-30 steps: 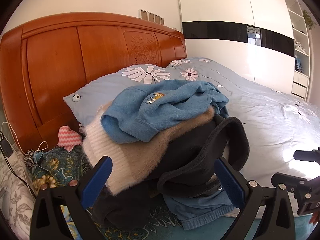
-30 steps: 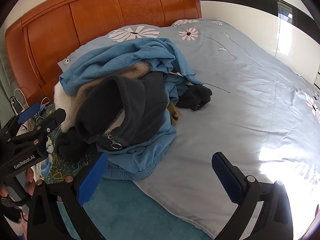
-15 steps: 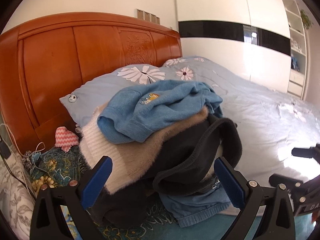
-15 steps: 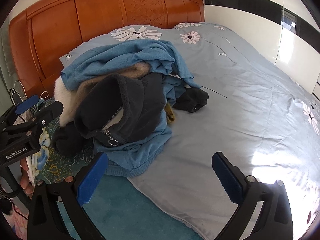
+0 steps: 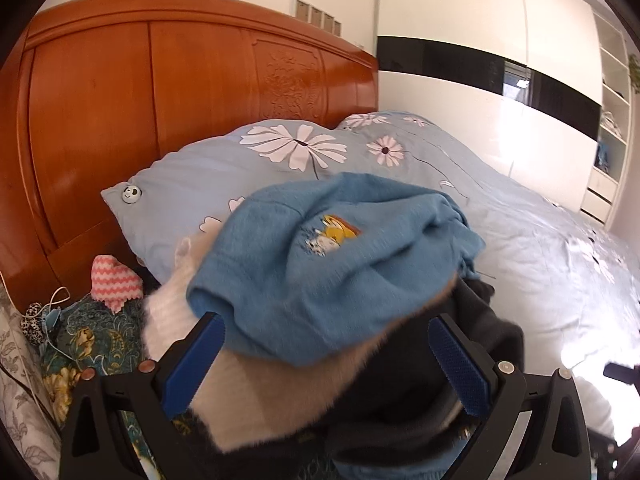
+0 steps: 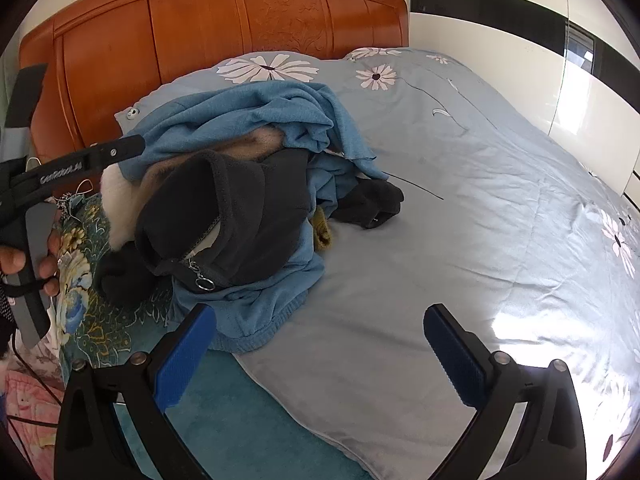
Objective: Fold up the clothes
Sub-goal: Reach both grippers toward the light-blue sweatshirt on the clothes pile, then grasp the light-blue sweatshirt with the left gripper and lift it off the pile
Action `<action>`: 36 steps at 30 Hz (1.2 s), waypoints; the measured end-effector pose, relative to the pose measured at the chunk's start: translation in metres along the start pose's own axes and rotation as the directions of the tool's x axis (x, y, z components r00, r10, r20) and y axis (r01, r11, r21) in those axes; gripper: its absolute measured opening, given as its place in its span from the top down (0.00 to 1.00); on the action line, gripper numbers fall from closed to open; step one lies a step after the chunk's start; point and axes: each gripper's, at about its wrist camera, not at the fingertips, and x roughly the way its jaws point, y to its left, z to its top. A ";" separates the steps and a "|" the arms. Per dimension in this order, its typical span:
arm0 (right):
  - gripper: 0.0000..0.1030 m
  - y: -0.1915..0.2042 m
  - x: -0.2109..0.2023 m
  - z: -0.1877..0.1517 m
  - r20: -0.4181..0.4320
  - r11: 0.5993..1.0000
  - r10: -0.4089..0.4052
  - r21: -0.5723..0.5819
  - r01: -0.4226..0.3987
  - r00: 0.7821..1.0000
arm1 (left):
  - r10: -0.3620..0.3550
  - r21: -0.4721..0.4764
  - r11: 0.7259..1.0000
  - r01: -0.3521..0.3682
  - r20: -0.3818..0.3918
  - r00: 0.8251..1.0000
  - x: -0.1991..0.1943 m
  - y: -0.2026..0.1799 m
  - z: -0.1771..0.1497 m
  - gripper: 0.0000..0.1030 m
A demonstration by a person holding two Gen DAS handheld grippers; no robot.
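2 tools are in view, both spread wide with nothing between their blue pads. The left tool (image 5: pixel 326 360) sits low and close against the clothes pile (image 6: pixel 248 200), which lies near the bed's (image 6: pixel 480 240) head end, by the near edge. Its pads flank the blue sweater (image 5: pixel 340 276) and the cream fuzzy garment (image 5: pixel 272 392) beneath it, and whether either pad touches cloth is hard to tell, since the near fabric is blurred. From the right wrist view the left tool's body reaches in from the left edge, and the left hand (image 6: pixel 28 256) grips its handle, only fingers and thumb showing. The right tool (image 6: pixel 320 354), released, hovers over the bare grey-blue cover at the near edge, beside the pile's lower hem. The dark hooded jacket (image 6: pixel 240 216) with a ring zipper pull drapes over the pile's front, hiding most of the cream garment. A small yellow-green piece (image 6: pixel 322 236) peeks out beneath it, too covered to identify. A floral pillow (image 5: pixel 224 184) leans by the wooden headboard (image 5: pixel 160 120).
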 end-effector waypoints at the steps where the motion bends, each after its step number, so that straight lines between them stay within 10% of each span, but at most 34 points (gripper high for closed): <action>1: 0.00 -0.003 0.001 0.000 -0.001 1.000 0.003 0.006 -0.003 1.000 | 0.004 -0.009 1.000 -0.004 -0.007 1.000 0.007 0.001 0.004 0.00; 9: 0.00 -0.014 0.005 -0.002 0.000 1.000 -0.001 -0.007 0.001 1.000 | 0.071 -0.016 0.997 -0.072 -0.029 0.997 0.046 -0.004 0.023 0.08; 12: 0.00 -0.017 0.008 -0.006 0.000 1.000 0.006 -0.005 -0.006 1.000 | 0.080 -0.017 0.997 -0.081 -0.041 0.996 0.051 -0.009 0.025 0.27; 16: 0.00 -0.022 0.011 -0.012 -0.012 1.000 0.012 0.006 -0.012 1.000 | 0.091 -0.019 0.996 -0.092 -0.057 0.994 0.057 -0.015 0.029 0.79; 29: 0.00 -0.071 -0.052 -0.025 0.057 0.995 -0.004 0.097 -0.002 0.998 | -0.073 0.063 0.996 0.066 0.117 0.990 -0.054 -0.097 0.086 0.86; 36: 0.00 -0.121 -0.141 -0.049 0.134 0.987 -0.050 0.159 0.028 0.990 | -0.347 0.250 0.921 0.298 0.183 0.920 -0.187 -0.219 0.104 0.86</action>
